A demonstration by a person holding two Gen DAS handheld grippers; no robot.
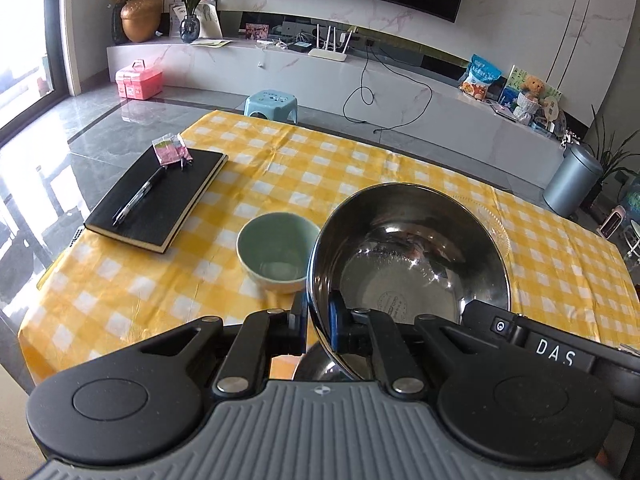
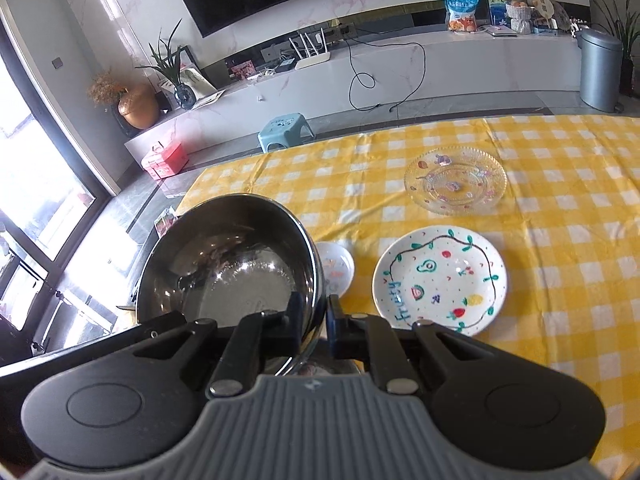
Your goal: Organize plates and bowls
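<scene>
Steel bowl [image 1: 408, 264] rim is pinched between both tools' fingers, left [image 1: 318, 316] and right [image 2: 314, 316].

The left gripper [image 1: 318, 320] is clamped shut, one finger outside and one inside the rim of a steel bowl [image 1: 408, 264] that tilts toward two o'clock. The right gripper [image 2: 316, 322] is likewise closed on the bowl's rim [image 2: 228, 268], the bowl leaning off toward ten o'clock, lifted between both.
</scene>
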